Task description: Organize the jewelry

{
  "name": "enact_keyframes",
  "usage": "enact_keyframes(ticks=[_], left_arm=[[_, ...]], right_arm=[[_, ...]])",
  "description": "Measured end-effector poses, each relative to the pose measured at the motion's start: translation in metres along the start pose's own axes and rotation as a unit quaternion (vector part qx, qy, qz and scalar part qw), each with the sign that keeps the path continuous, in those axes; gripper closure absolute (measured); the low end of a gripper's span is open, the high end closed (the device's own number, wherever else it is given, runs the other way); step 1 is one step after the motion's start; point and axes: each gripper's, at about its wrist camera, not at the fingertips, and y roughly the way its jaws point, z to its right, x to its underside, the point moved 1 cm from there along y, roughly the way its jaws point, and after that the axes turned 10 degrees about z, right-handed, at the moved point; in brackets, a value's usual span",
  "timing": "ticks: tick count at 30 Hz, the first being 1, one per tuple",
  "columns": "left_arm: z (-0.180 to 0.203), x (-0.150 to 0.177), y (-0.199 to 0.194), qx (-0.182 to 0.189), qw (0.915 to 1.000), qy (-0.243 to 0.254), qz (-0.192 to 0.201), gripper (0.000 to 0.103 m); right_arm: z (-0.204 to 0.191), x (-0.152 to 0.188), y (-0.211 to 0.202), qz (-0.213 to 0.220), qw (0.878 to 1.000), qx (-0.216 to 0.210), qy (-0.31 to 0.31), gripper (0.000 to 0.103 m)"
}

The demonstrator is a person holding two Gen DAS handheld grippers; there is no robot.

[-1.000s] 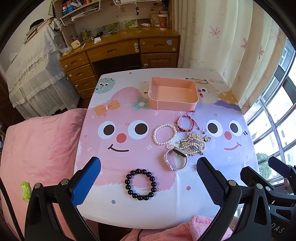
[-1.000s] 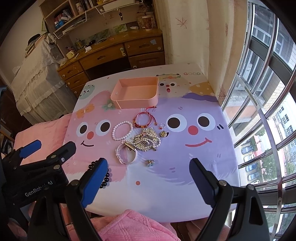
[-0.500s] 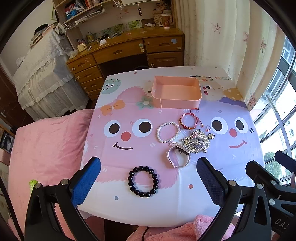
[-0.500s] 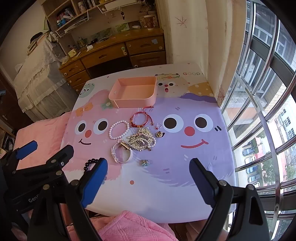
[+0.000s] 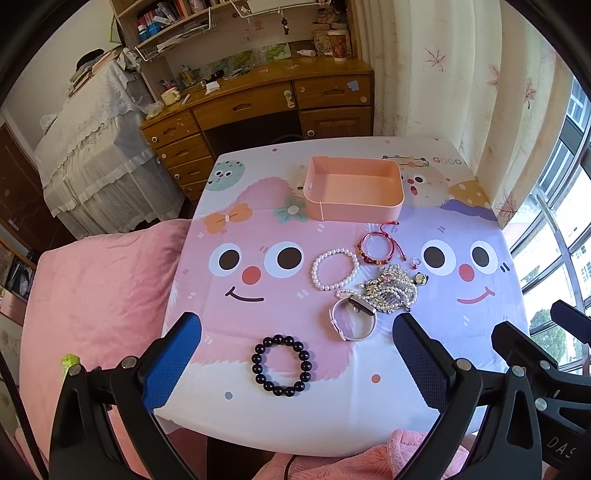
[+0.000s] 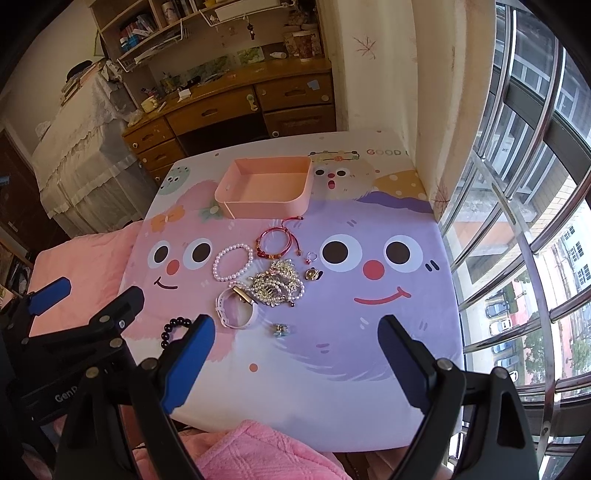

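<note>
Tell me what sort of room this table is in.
Most likely a bedroom or dorm room: a wooden desk with drawers and cluttered bookshelves at the back, a lace-covered bed beside it, and pink bedding against the cartoon-print table.

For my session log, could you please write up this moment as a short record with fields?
surface: table with cartoon-face cloth
container: pink tray, nothing in it
nearest item: black bead bracelet, lying apart
middle items: white pearl bracelet, pink watch, tangled pearl-and-gold pile
by the tray: red cord bracelet
small pieces: ring, gold charm, small earring
left claw: open, holding nothing
right claw: open, holding nothing
</note>
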Motion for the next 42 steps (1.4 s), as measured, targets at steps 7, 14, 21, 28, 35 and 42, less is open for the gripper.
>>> enact_keyframes(ticks=[7, 14, 21, 28, 35, 42], left_arm=[[0.0, 0.004, 0.005, 0.004, 0.9998, -0.006, -0.016, 0.001], [-0.012, 0.009, 0.022, 0.033, 0.997, -0.051, -0.048, 0.001], [-0.031, 0.036, 0.071, 0.056, 0.9887, -0.096, -0.1, 0.001], [-0.049, 0.083, 0.118, 0.064, 0.9757, -0.153, -0.143, 0.001], [-0.056, 0.117, 0.149, 0.054, 0.9698, -0.183, -0.153, 0.001], [-0.059, 0.137, 0.168, 0.045, 0.9651, -0.204, -0.159, 0.004]], right_arm=[[0.003, 0.001, 0.006, -0.014, 1.0, 0.002, -0.005, 0.012], [0.008, 0.002, 0.02, -0.052, 0.998, -0.017, 0.033, 0.012], [0.008, 0.017, 0.047, -0.031, 0.999, -0.037, 0.023, 0.013], [0.002, 0.05, 0.087, -0.02, 0.997, -0.062, -0.033, 0.013], [-0.011, 0.078, 0.119, -0.005, 0.991, -0.078, -0.105, 0.027], [-0.026, 0.093, 0.145, -0.014, 0.987, -0.072, -0.144, 0.04]])
